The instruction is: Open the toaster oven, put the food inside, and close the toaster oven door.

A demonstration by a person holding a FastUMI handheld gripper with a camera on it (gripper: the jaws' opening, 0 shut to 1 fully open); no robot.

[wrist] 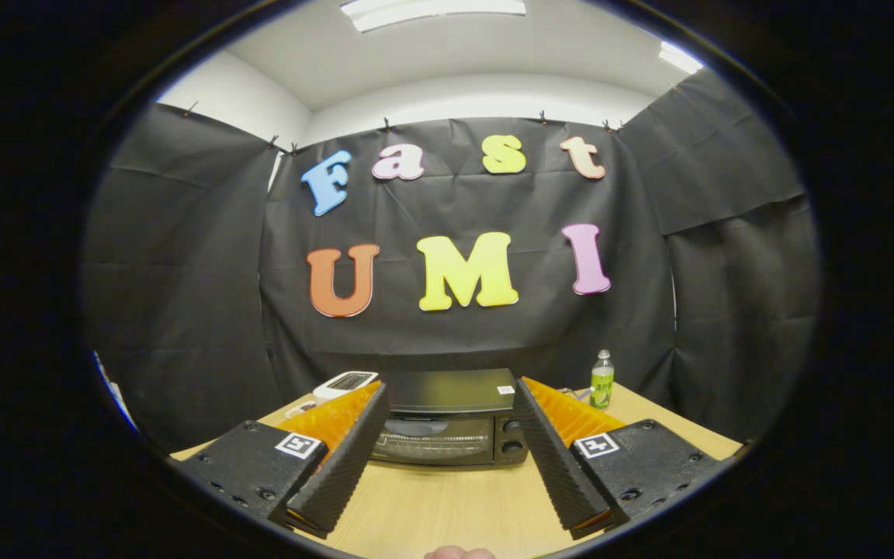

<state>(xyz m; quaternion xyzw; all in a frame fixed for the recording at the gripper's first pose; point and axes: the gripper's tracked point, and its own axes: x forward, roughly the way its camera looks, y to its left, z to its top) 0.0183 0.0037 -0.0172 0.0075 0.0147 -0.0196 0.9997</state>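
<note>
1. Wooden table (447,512) across the bottom of the frame, black cloth wall (183,310) behind and to both sides, white ceiling with strip lights (431,12) along the top.
2. Toaster oven (451,419) at lower centre of the frame, set toward the far end of the table, right against the foot of the cloth wall. Dark body, flat top with a small white sticker (505,390) near its right rear corner.
3. Glass door (431,442) on the front, upright and closed, with a dim view of a rack behind it. Two round knobs (511,436) stacked one over the other at the right of the door.
4. Tool (447,481) at the bottom of the frame, fingers spread wide apart, clamped on nothing. Left finger (342,458) and right finger (559,458) angled inward toward the oven, which sits beyond them and framed in the gap between them, not touching either.
5. Square black-and-white marker (298,445) on the left finger block, another marker (596,445) on the right one.
6. Bare tabletop between the fingers and the oven front.
7. White device with a dark screen (346,382) on the table just left of the oven, partly hidden behind the left finger.
8. Clear bottle with a green label (602,380) standing upright on the table, lower right of centre, to the right of the oven and apart from it.
9. Sliver of a hand (459,553) at the very bottom centre of the frame.
10. Food not identifiable anywhere on the table.
</note>
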